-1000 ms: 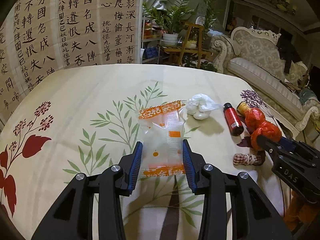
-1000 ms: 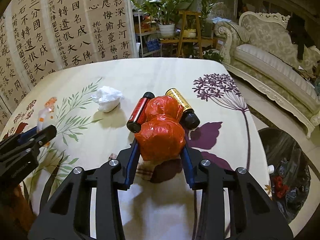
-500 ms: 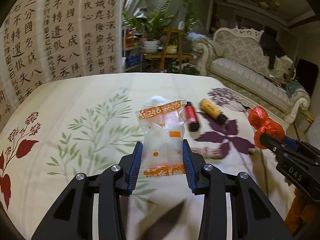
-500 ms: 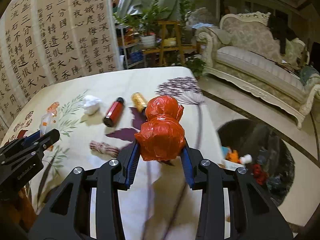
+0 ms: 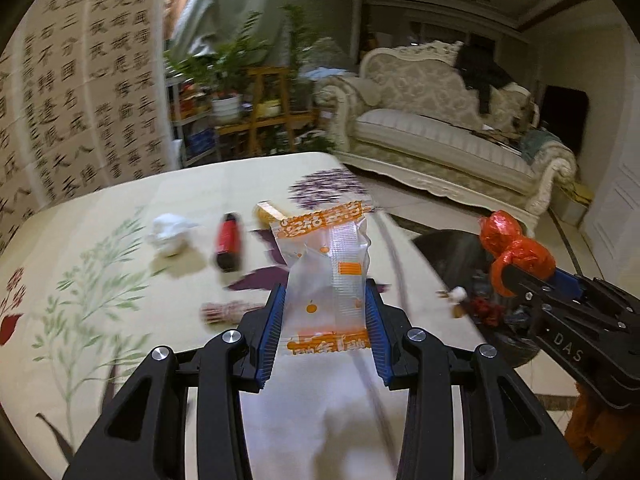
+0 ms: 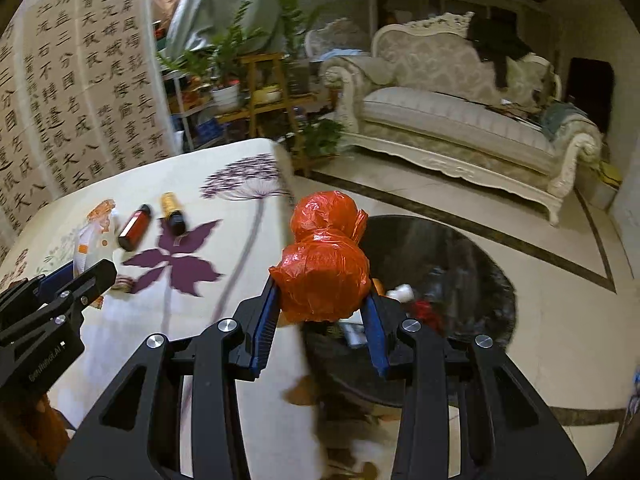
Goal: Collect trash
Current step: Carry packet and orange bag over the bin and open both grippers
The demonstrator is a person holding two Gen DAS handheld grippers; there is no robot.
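- Trash is in both my claws: the left claw [image 5: 324,320] is clamped on a clear snack wrapper [image 5: 326,272] with orange print; the right claw [image 6: 320,308] grips a knotted red plastic bag [image 6: 322,264].
- A second ago both sat over the tabletop [image 5: 120,240]; now the red bag hangs past its edge, above the black-lined bin [image 6: 460,272], with the wrapper nearing it.
- I judge release comes next.
- Left behind: crumpled tissue [image 5: 170,234], red bottle [image 5: 228,244], gold bottle [image 6: 172,210].

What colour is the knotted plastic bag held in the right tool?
Bright orange-red, glossy. The bag shows best in the right wrist view.
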